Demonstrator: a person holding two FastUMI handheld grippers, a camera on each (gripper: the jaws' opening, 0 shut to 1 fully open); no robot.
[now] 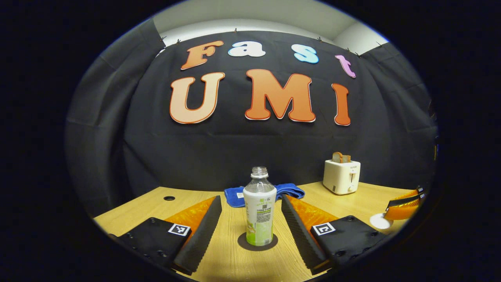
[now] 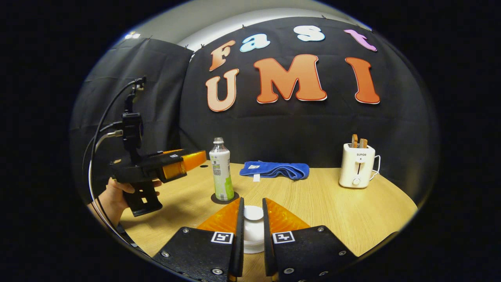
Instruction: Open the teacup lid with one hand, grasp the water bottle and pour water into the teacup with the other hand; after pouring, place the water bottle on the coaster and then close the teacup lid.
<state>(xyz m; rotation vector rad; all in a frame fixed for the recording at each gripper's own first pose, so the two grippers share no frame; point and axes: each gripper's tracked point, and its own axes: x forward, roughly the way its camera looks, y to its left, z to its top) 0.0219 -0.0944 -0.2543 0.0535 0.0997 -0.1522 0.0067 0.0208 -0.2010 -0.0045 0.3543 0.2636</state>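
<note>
A clear, uncapped water bottle with a green-and-white label stands upright on a dark round coaster. My left gripper is open, its fingers flanking the bottle without touching it. In the right gripper view, a hand holds that gripper just left of the bottle. My right gripper is shut on the white teacup lid, with the white teacup right below. I cannot tell whether the lid rests on the cup. The left gripper view shows the lid at the far right.
A cream toaster holding toast stands at the back right of the wooden table. A folded blue cloth lies at the back behind the bottle. A small hole marks the table's far left.
</note>
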